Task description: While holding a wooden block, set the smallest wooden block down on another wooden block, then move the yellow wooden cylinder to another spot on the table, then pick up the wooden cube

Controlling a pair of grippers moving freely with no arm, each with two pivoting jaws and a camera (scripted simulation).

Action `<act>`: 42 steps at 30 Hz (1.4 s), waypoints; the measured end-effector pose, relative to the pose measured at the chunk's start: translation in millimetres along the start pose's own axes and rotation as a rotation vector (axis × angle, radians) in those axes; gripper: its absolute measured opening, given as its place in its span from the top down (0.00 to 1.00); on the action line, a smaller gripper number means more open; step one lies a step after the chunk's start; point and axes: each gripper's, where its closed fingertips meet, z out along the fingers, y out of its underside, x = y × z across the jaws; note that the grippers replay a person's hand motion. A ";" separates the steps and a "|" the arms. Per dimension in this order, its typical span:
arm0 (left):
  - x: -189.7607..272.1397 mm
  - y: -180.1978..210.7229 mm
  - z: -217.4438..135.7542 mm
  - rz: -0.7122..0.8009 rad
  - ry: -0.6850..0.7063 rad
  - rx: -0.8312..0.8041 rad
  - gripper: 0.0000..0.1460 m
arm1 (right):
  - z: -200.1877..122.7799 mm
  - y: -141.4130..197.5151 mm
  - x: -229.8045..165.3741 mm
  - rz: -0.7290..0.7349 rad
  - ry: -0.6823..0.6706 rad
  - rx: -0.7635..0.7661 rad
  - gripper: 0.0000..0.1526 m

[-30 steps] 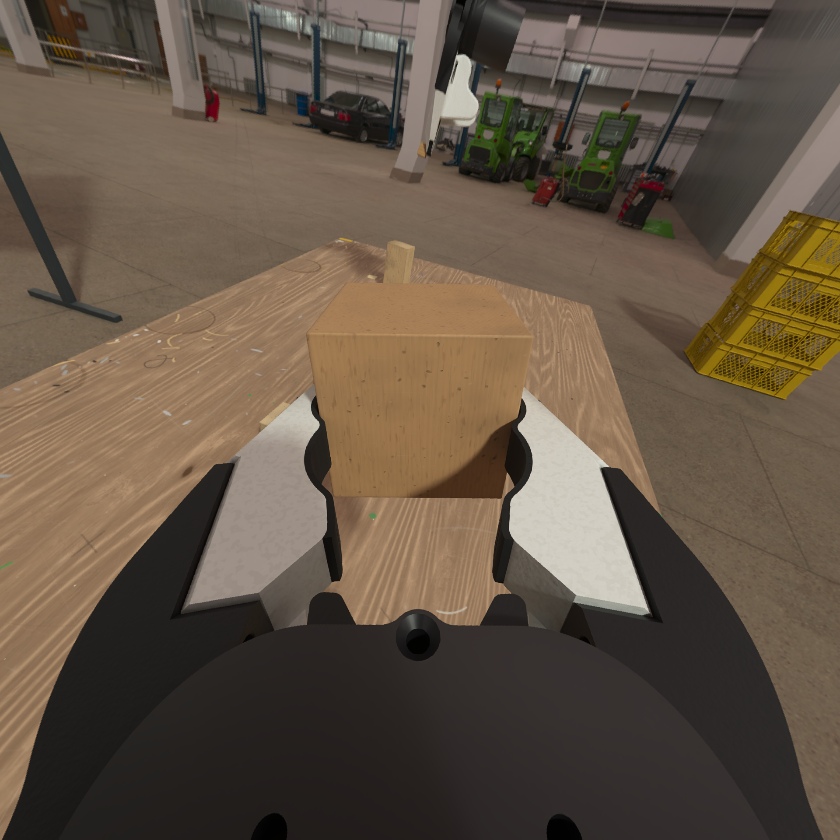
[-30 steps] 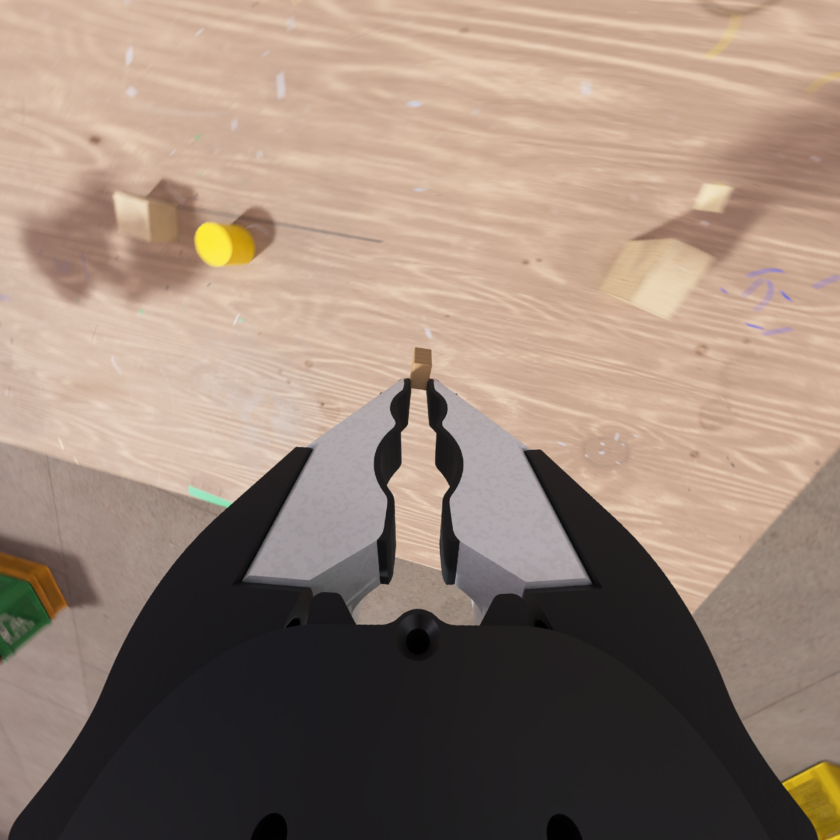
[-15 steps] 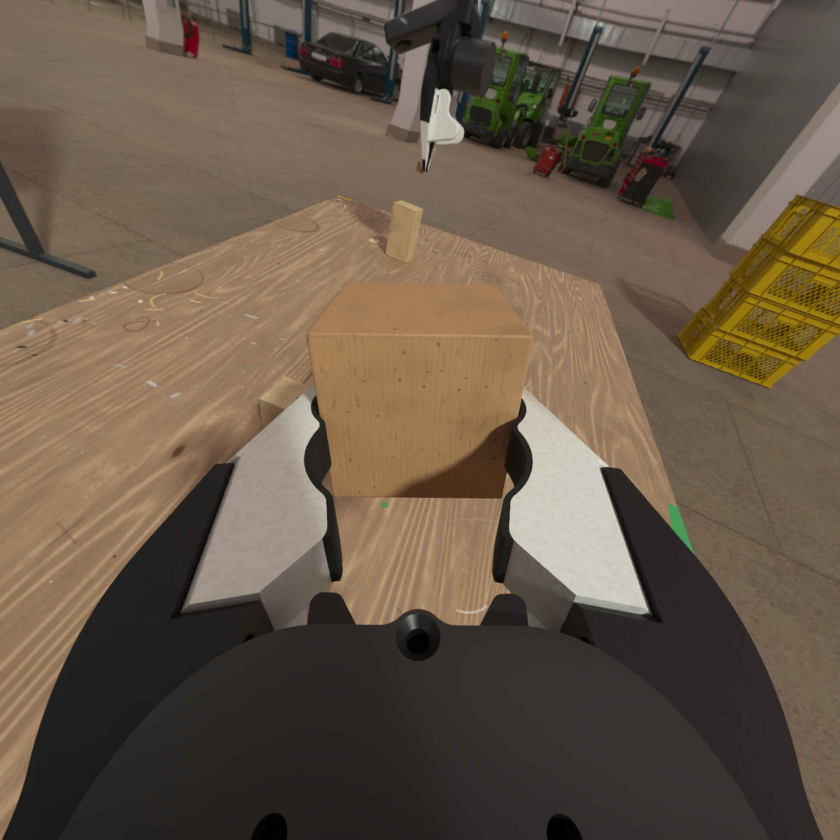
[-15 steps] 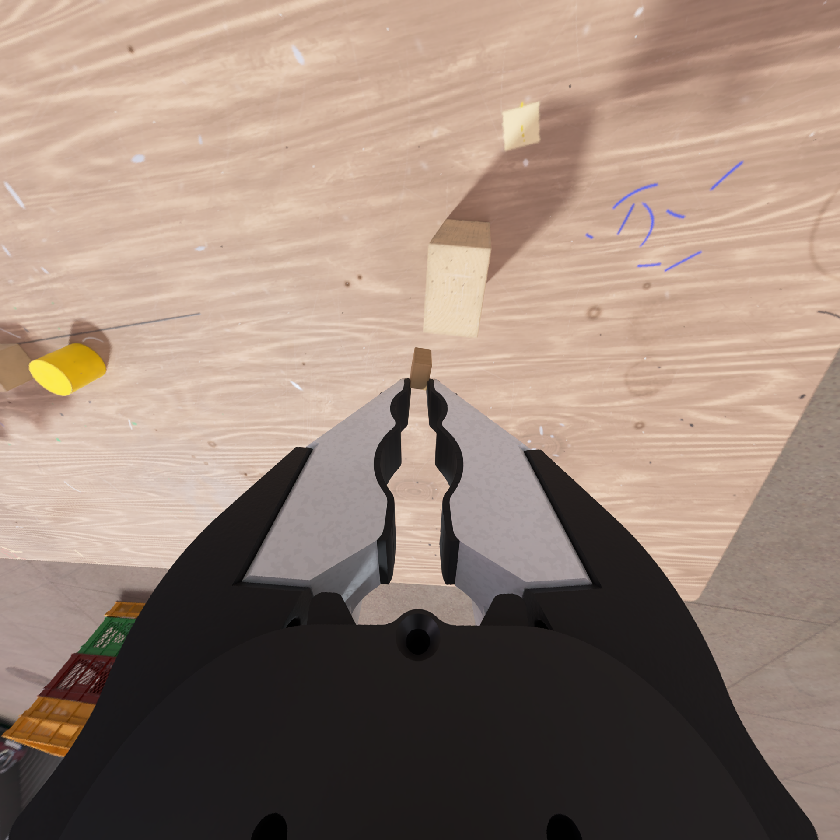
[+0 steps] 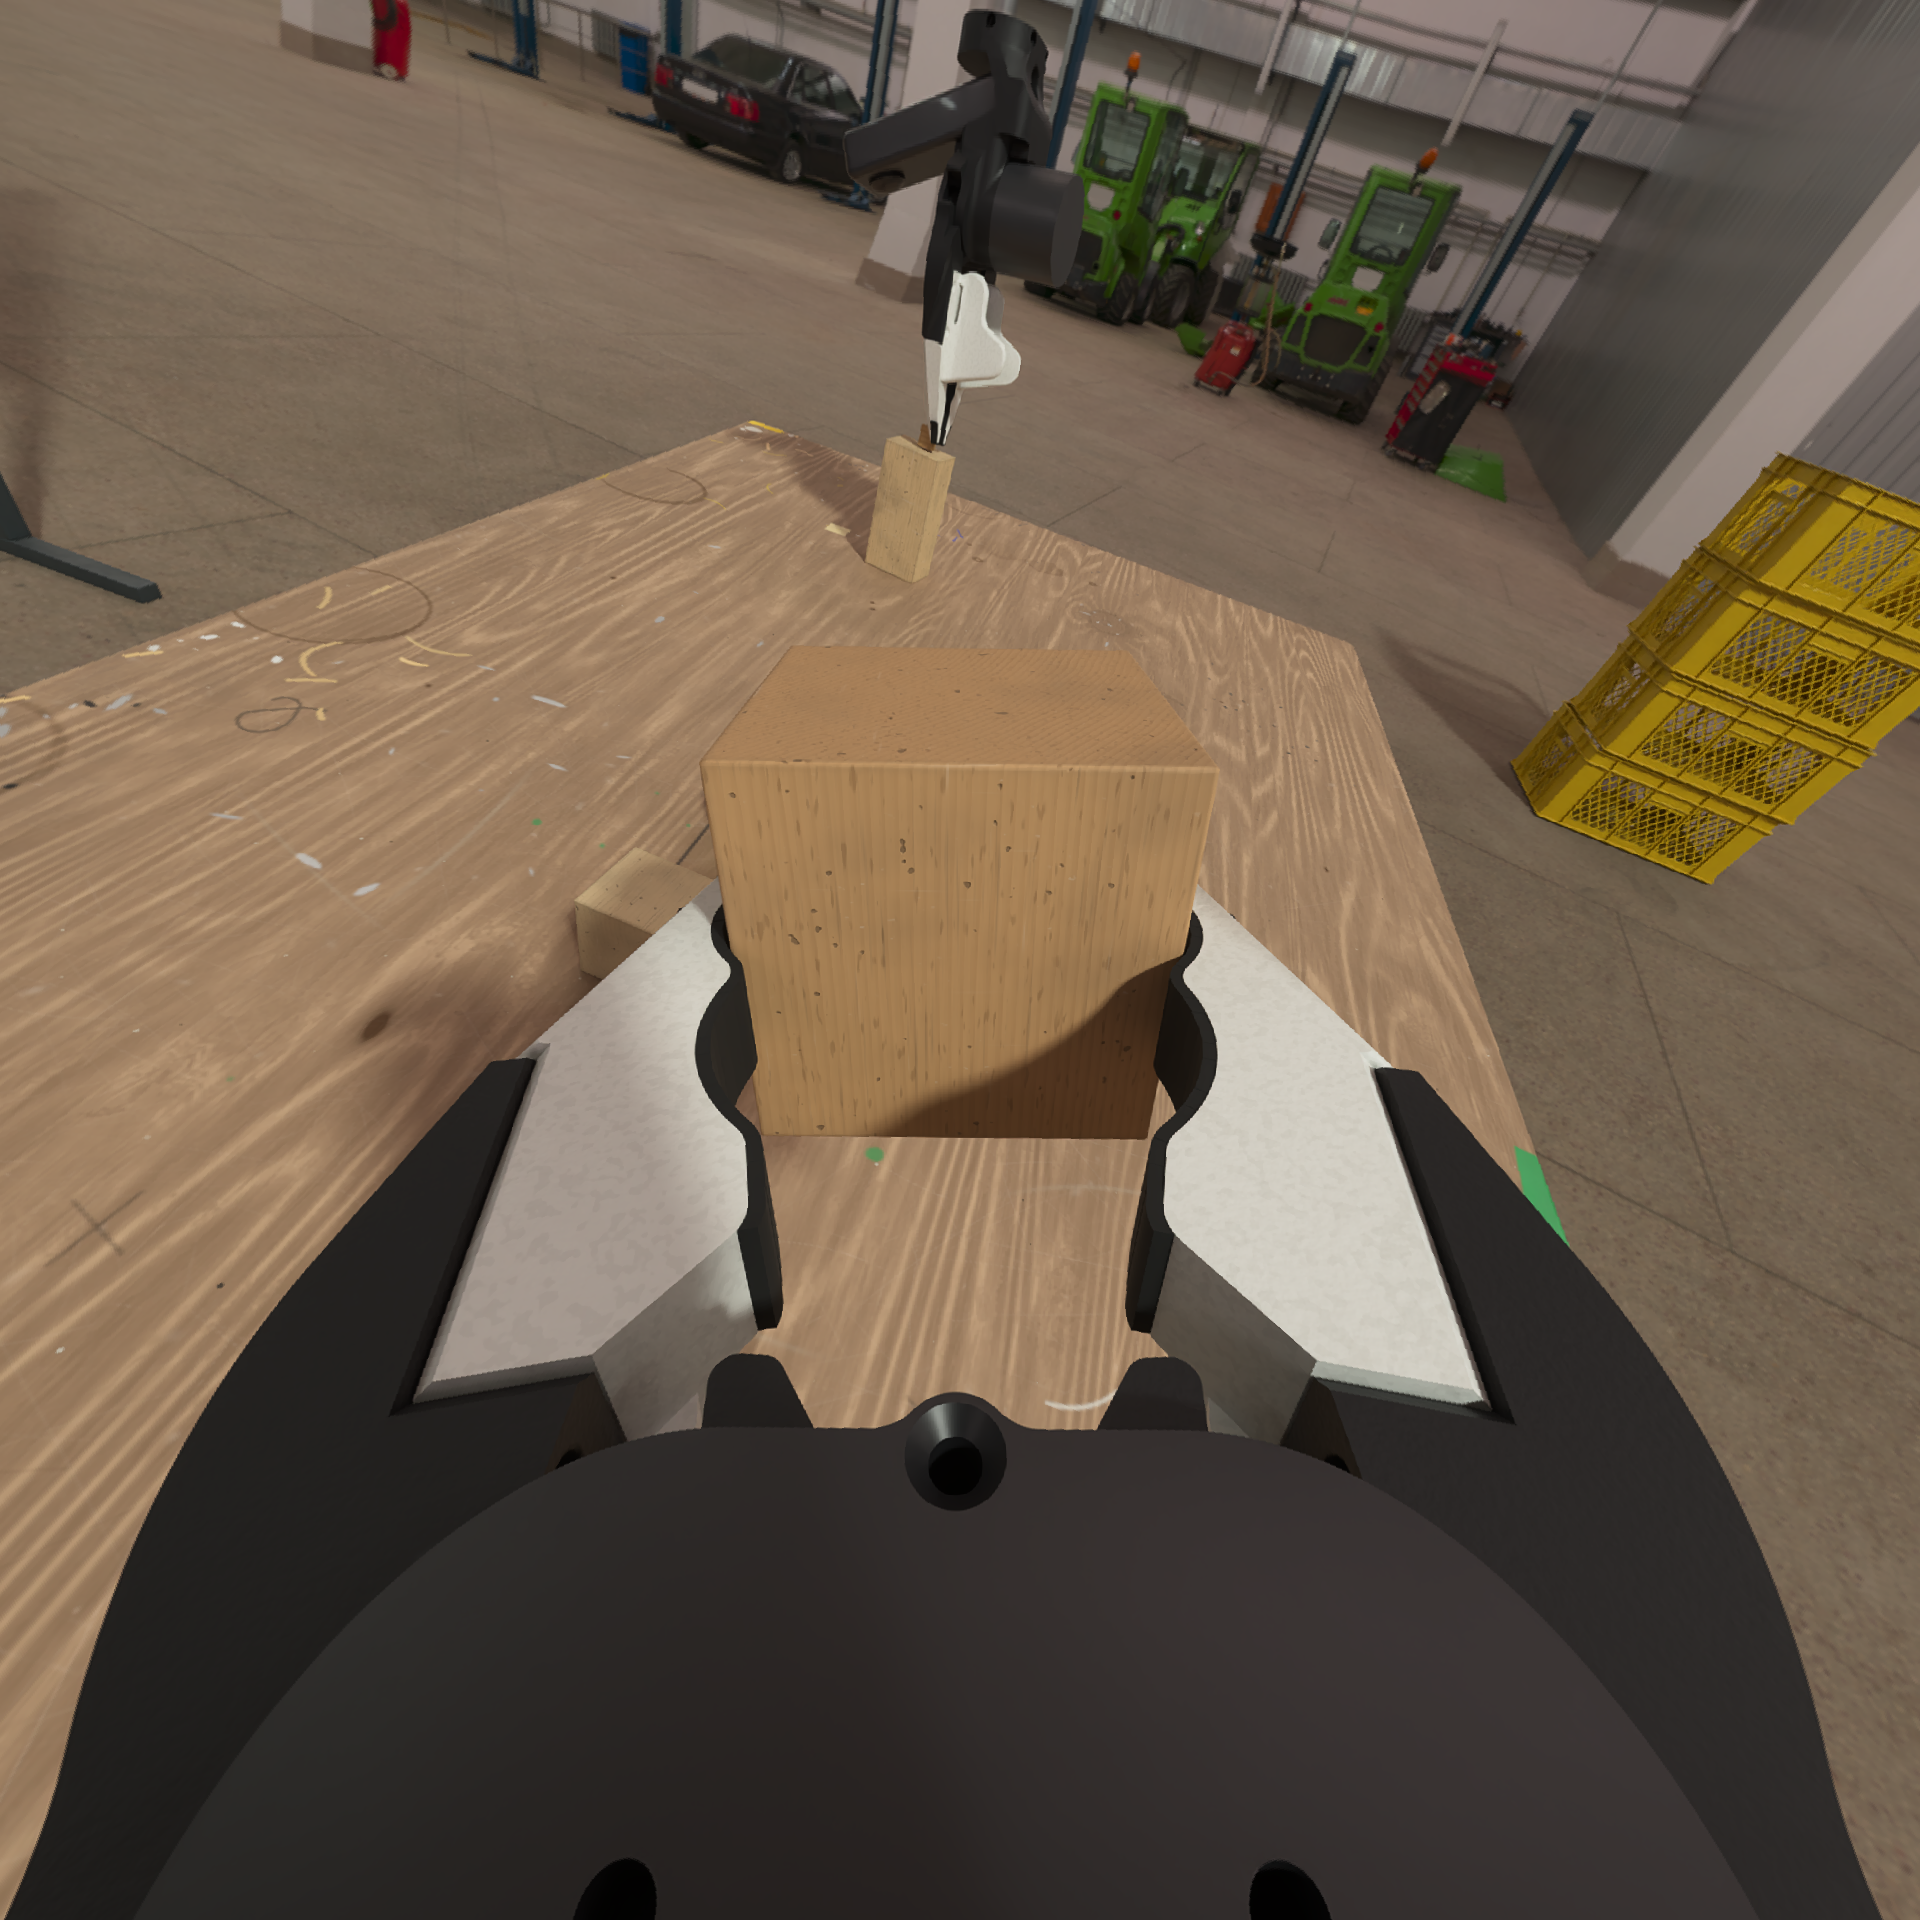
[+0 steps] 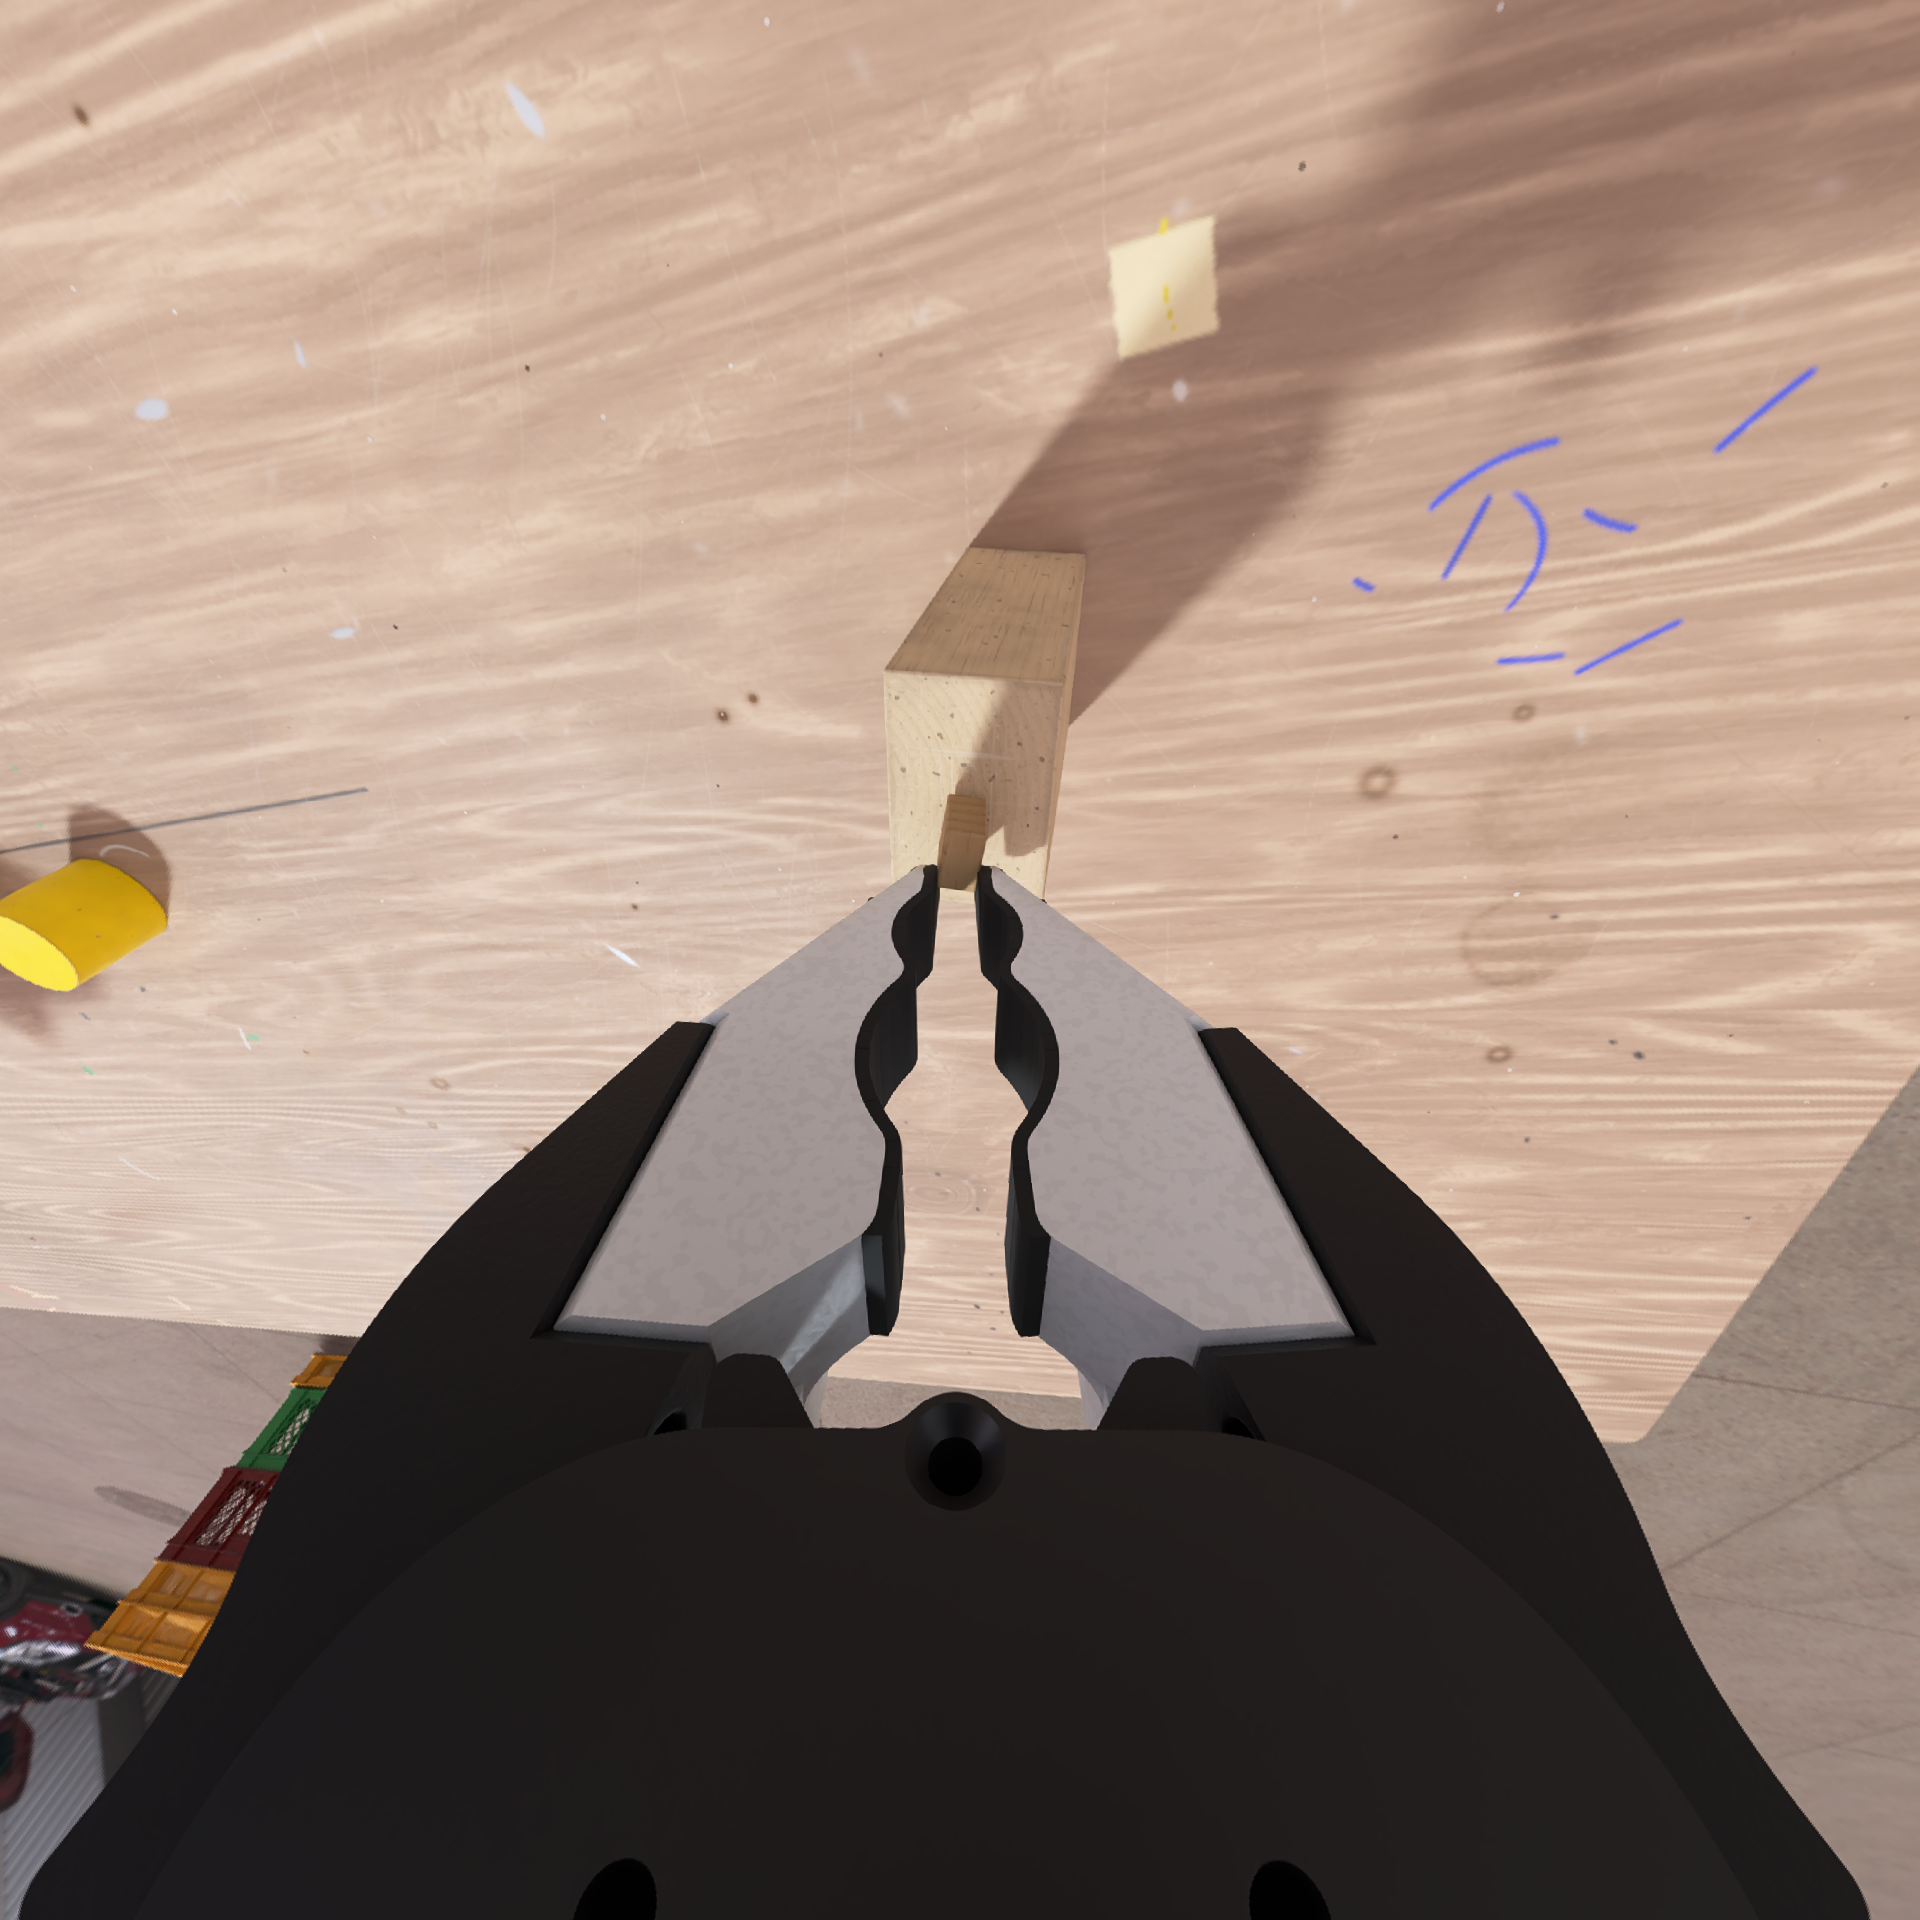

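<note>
Presently the left hand-held gripper (image 5: 956,1039) is spread wide and clamped on the big wooden block (image 5: 956,894), kept clear of the bench (image 5: 312,935), likely to meet the holding condition. Far ahead of it, the right hand-held gripper (image 6: 957,883) is nearly closed, pinching the smallest wooden block (image 6: 961,840) at its fingertips, directly over the upright wooden block (image 6: 977,748), seemingly lined up for release; contact cannot be told. Off to its left lies the yellow wooden cylinder (image 6: 78,923); ahead and slightly right, a small pale cube (image 6: 1162,286).
</note>
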 end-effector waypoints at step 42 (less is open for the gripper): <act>19.7 -30.1 -61.4 0.137 -0.127 0.081 0.46 | 98.4 113.8 -363.3 -1.688 0.136 0.256 0.40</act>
